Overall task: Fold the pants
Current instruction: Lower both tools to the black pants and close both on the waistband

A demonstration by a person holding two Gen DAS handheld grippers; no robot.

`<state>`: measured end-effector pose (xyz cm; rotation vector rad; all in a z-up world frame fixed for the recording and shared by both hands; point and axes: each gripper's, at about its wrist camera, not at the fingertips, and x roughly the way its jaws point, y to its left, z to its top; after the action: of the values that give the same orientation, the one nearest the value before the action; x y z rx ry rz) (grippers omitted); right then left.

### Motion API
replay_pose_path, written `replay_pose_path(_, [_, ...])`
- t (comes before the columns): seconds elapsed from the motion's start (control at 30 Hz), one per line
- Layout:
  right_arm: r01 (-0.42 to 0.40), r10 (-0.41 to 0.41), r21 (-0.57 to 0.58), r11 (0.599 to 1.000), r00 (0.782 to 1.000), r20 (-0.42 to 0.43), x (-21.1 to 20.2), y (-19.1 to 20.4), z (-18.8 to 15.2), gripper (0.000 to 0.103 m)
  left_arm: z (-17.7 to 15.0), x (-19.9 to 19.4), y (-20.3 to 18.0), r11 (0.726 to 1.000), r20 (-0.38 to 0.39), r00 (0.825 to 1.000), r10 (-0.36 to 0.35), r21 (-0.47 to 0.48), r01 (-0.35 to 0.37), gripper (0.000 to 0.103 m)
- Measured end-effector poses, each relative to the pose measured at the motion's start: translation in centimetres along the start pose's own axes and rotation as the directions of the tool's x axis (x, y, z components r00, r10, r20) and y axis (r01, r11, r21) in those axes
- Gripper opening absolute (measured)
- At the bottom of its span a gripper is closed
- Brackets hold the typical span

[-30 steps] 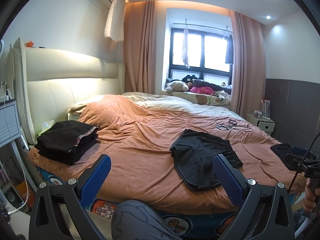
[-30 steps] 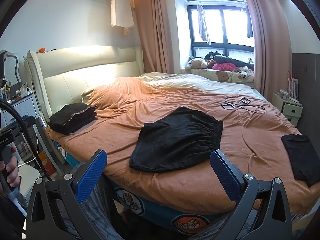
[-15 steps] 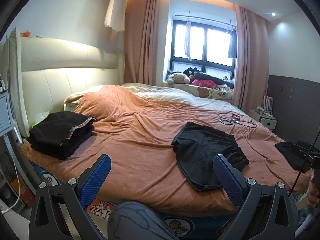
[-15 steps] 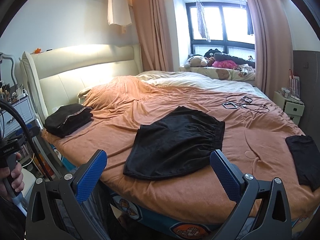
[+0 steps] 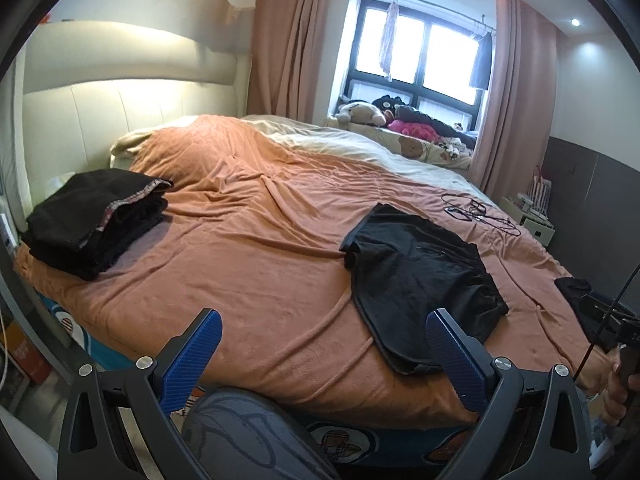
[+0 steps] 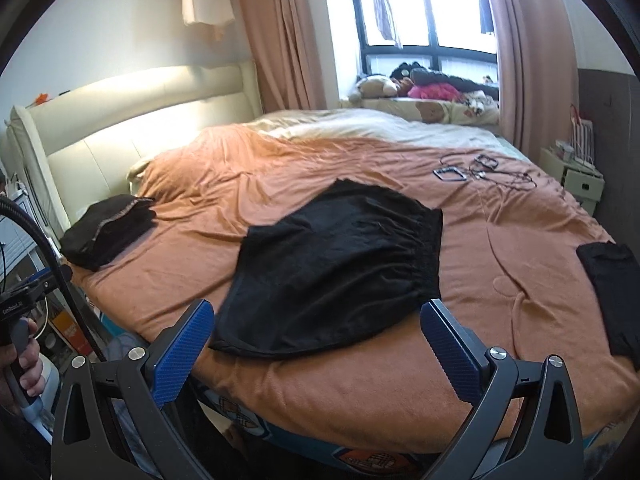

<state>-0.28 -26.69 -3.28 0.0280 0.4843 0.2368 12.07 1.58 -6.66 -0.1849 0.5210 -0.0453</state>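
Note:
Black pants [image 6: 336,268] lie spread flat near the front edge of the bed on an orange blanket [image 6: 500,240], elastic waistband to the right. They also show in the left wrist view [image 5: 416,276], to the right of centre. My right gripper [image 6: 316,324] is open and empty, just short of the pants' near hem. My left gripper [image 5: 322,332] is open and empty over the bed's front edge, left of the pants.
A stack of folded dark clothes [image 5: 92,216] sits at the bed's left corner by the headboard [image 5: 120,92]. Another folded black garment [image 6: 612,280] lies at the right. Cables and a phone [image 6: 480,170] lie further back. A nightstand [image 6: 576,176] stands at the right.
Both grippers have moved forward and closer to the bed; the pants appear larger and nearer in both views. Both stay open.

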Motion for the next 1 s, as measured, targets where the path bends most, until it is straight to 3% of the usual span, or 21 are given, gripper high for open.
replay_pose_path(0.13, [0.012,-0.01,0.033,0.999,0.999,-0.031,1.6,-1.4,0.2,0.103,-0.3,3.0,-1.0,0.999,-0.07,0.997,-0.04,-0.012,0.039,0.102])
replay_pose_path(0.3, [-0.007,0.013,0.1,0.995,0.998,-0.059,3.7,-2.9,0.8,0.103,-0.7,6.2,-2.5,0.995,-0.164,0.982,-0.094,-0.034,0.09,0.092])
replay_pose_path(0.37, [-0.012,0.02,0.113,0.994,0.997,-0.071,4.6,-3.7,0.6,0.098,-0.9,7.4,-2.9,0.995,-0.199,0.975,-0.095,-0.046,0.088,0.087])
replay_pose_path(0.6, [-0.042,0.066,0.183,0.982,0.989,-0.129,8.0,-6.2,0.0,0.093,-1.9,11.9,-3.5,0.987,-0.326,0.936,-0.133,-0.134,0.093,0.073])
replay_pose_path(1.0, [-0.076,0.132,0.279,0.957,0.973,-0.189,12.9,-9.6,-0.5,0.087,-3.3,17.1,-4.5,0.973,-0.441,0.883,-0.161,-0.222,0.067,0.061])
